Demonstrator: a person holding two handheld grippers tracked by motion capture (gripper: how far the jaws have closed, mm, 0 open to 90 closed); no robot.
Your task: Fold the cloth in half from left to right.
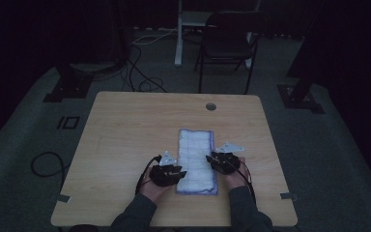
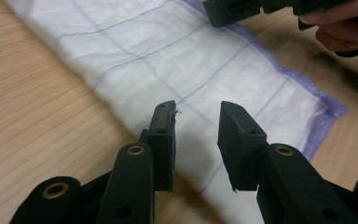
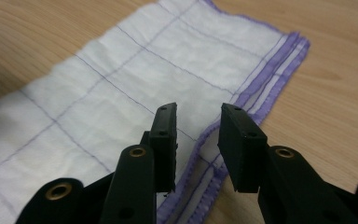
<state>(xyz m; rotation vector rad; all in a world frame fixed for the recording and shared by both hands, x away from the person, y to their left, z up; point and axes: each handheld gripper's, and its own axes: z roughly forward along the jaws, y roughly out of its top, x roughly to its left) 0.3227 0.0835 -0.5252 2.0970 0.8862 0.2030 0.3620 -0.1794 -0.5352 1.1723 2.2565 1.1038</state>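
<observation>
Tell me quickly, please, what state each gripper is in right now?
Left gripper: open, jaws apart above the cloth, holding nothing.
Right gripper: open, jaws either side of the cloth's purple edge, not gripping it.

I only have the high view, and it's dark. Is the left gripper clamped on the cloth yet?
Observer: No. The left gripper is open, its jaws apart over the plain folded side of the cloth.
Operator: And the right one?
Observer: The right gripper is open too. The purple-stitched edge runs between its jaws, not pinched.
Operator: Single layer there?
Observer: No, that edge shows several stacked layers, so the cloth is folded.
</observation>
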